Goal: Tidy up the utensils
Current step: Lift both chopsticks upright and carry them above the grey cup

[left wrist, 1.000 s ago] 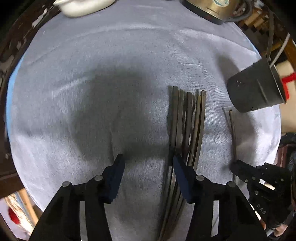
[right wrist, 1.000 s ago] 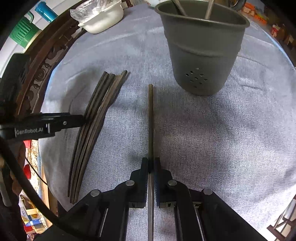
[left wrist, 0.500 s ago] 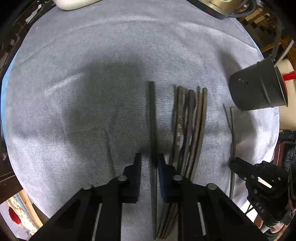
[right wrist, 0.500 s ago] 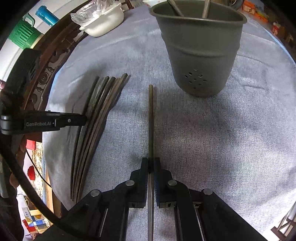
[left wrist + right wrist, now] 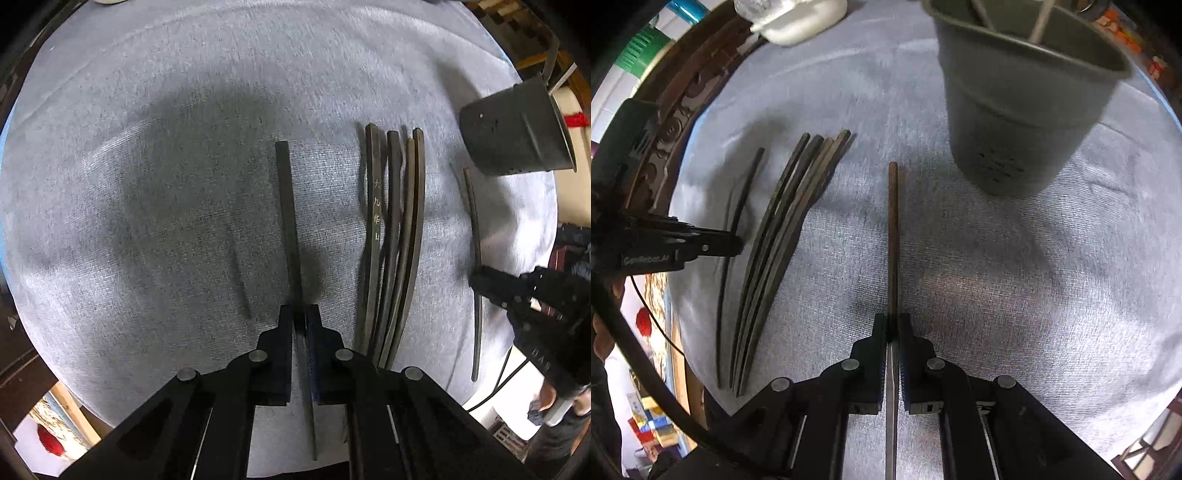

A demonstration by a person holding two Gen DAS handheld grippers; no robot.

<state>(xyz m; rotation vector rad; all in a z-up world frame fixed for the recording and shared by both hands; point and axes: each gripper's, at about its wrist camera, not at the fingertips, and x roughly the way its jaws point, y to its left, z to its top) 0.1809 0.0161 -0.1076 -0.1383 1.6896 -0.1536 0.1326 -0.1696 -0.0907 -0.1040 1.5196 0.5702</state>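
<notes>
Chopsticks (image 5: 393,236) lie bundled — each gripper (image 5: 299,314) (image 5: 893,325) pinches a single stick.

We've got the left gripper (image 5: 299,321) clamped on one dark chopstick (image 5: 290,221) over the grey cloth (image 5: 147,184). Right of it sits the loose chopstick bundle (image 5: 391,240), and far right the grey utensil cup (image 5: 513,136).

Cloth-covered table (image 5: 184,110), chopstick bundle (image 5: 391,240), grey holder (image 5: 1015,110), white dish (image 5: 798,18)
</notes>
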